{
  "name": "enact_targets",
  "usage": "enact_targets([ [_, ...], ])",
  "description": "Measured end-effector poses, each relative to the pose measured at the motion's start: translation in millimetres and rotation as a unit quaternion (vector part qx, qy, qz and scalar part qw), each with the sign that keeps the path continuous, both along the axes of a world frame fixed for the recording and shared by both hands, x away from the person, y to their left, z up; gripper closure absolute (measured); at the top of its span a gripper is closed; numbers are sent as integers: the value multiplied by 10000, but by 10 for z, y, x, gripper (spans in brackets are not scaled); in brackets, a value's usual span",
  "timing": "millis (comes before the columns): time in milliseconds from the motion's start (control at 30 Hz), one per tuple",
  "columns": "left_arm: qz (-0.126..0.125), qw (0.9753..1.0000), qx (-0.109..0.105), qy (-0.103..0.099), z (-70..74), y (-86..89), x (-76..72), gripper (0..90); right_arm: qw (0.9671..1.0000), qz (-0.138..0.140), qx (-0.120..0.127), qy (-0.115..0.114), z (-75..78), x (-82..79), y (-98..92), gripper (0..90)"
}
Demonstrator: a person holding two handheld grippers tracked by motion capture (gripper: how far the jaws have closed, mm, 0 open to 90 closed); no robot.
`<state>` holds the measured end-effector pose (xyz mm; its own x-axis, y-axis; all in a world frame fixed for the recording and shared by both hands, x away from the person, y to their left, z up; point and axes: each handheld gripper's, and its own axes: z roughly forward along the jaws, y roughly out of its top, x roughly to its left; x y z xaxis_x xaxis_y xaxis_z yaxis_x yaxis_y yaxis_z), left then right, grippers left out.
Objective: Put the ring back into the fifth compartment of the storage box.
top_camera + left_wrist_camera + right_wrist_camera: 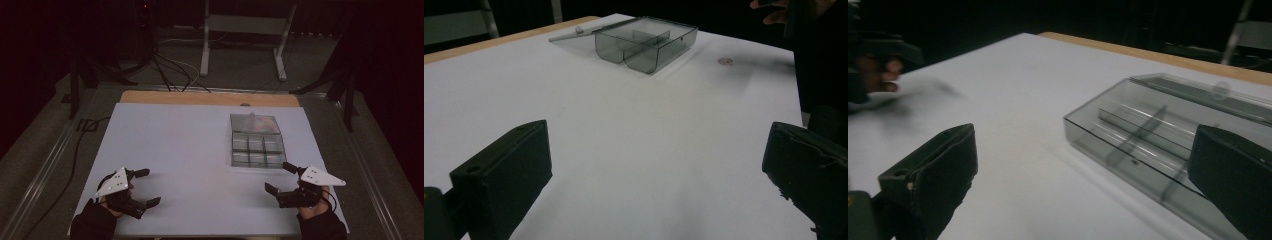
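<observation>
The smoky clear plastic compartment box [257,141] sits right of centre on the white tabletop [175,150] — just beyond the right gripper [278,178], well clear of the left gripper [148,187] — both jaws spread, empty.

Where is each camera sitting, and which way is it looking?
High view: above the person's side, facing forward and down on the white table; forearms, both hand-held grippers show.
Left gripper view: rides the left hand-held gripper, looking across at the clear box.
Right gripper view: rides the right hand-held gripper, beside that box.
All share the box.
</observation>
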<state>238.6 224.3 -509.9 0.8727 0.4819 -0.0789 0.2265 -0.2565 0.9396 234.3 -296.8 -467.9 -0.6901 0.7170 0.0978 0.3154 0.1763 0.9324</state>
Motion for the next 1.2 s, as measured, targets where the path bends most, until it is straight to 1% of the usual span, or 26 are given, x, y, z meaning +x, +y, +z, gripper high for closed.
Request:
enact_targets([
  [233, -11, 10000, 10, 7, -1, -3, 2, 7, 9996, -256, -120, 70, -33, 61, -44, 0],
  [300, -14, 10000, -18, 13, 0, -3, 3, 7, 9992, -358, -157, 123, -36, 77, -58, 0],
  [400, -11, 10000, 13, 0, -1, -4, 0, 7, 9985, -477, -232, 154, -46, 97, -73, 0],
  [467, -16, 10000, -13, 5, 1, -4, 1, 7, 9980, -543, -288, 117, -51, 103, -76, 0],
  [533, -13, 10000, 3, 7, 0, -4, 1, 6, 9974, -622, -328, 150, -57, 115, -82, 0],
  [700, -20, 10000, -14, 10, 0, -6, 0, 7, 9958, -703, -424, 405, -86, 143, -95, 0],
  [767, -18, 10000, 11, 1, 0, -6, 0, 6, 9943, -720, -466, 634, -107, 160, -96, 0],
  [833, -23, 10000, -15, -1, 4, -5, 0, 7, 9926, -797, -544, 731, -126, 166, -95, 0],
  [867, -19, 10000, -17, 2, 4, -5, -1, 6, 9918, -797, -567, 825, -135, 172, -97, 0],
  [967, -14, 10000, 1, -7, 3, -5, -4, 7, 9897, -821, -601, 1007, -158, 182, -105, 0],
  [1067, -19, 10000, -4, -2, 3, -6, -3, 6, 9869, -978, -640, 1110, -186, 192, -109, 0],
  [1133, -17, 10000, 8, -7, 2, -6, -3, 7, 9863, -1010, -634, 1140, -197, 193, -112, 0],
  [1200, -23, 10000, -5, -16, 5, -3, -1, 7, 9846, -1062, -628, 1237, -215, 192, -117, 0],
])
